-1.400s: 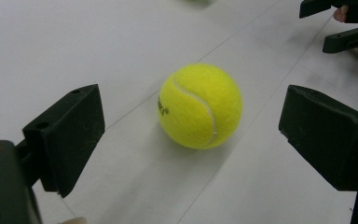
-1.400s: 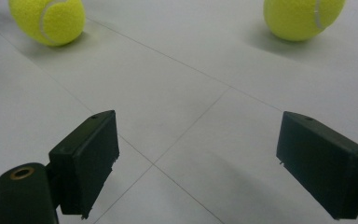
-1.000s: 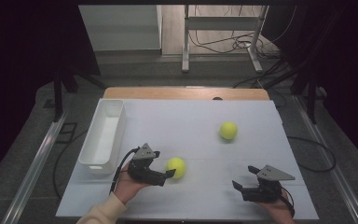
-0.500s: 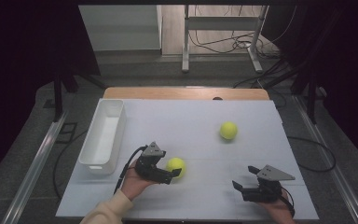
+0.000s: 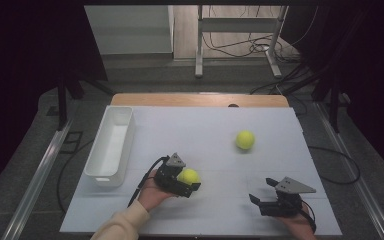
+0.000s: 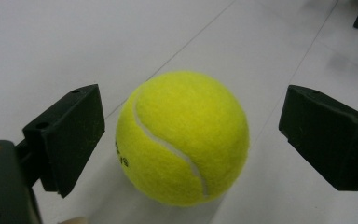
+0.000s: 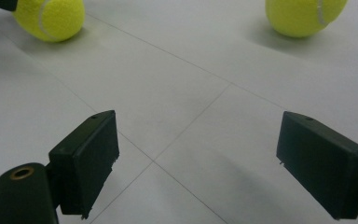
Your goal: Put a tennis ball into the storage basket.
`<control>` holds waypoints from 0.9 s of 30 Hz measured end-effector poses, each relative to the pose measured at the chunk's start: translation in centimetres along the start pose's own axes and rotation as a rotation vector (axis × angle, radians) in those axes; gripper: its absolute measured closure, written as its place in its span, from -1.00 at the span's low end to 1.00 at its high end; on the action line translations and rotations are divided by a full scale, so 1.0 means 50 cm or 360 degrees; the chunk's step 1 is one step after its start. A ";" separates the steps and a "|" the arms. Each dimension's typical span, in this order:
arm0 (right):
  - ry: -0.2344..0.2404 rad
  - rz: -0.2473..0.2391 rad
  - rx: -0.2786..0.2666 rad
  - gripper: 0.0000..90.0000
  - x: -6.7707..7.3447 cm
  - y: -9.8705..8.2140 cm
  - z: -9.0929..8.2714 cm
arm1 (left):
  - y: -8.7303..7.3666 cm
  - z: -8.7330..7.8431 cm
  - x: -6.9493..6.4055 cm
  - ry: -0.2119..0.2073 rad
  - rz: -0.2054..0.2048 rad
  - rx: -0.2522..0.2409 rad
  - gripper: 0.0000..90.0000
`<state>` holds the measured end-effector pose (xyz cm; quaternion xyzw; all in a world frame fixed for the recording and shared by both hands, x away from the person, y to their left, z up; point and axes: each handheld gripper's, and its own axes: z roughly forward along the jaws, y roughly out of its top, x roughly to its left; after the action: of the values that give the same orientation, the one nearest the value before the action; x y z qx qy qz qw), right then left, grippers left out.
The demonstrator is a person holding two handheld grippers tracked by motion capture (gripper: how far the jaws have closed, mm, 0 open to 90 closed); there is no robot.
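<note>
A yellow tennis ball (image 5: pixel 188 176) (image 6: pixel 182 138) lies on the white table between the spread jaws of my left gripper (image 5: pixel 182 181) (image 6: pixel 191 135), which is open; gaps show on both sides of the ball. A second tennis ball (image 5: pixel 245 140) (image 7: pixel 303 15) rests farther off toward the right. My right gripper (image 5: pixel 263 200) (image 7: pixel 198 163) hovers open near the front right of the table with nothing between its fingers. In the right gripper view the first ball (image 7: pixel 50 17) sits at the top left.
A long white bin (image 5: pixel 111 145) stands along the left side of the table (image 5: pixel 190 125). A wooden strip runs along the far edge. Cables and a metal stand lie on the floor beyond.
My left gripper has slid forward and right so its jaws now straddle the near tennis ball. The right gripper has stayed put.
</note>
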<state>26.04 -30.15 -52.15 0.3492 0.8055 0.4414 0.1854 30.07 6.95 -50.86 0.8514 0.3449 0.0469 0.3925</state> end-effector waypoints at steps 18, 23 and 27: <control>0.0000 -0.0003 0.0002 -0.70 0.000 0.000 0.000 | -0.004 0.023 0.009 0.0017 -0.0033 0.0132 -0.78; -0.0007 -0.0002 -0.0002 -0.70 -0.001 0.000 -0.001 | -0.006 0.020 0.008 0.0014 -0.0007 0.0124 -0.44; -0.0007 -0.0002 -0.0004 -0.70 -0.001 0.000 -0.002 | -0.006 0.018 0.007 0.0017 0.0003 0.0130 -0.43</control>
<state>26.02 -30.24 -52.12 0.3495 0.8047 0.4415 0.1879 30.47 6.72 -51.74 0.8667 0.3479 0.0378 0.3555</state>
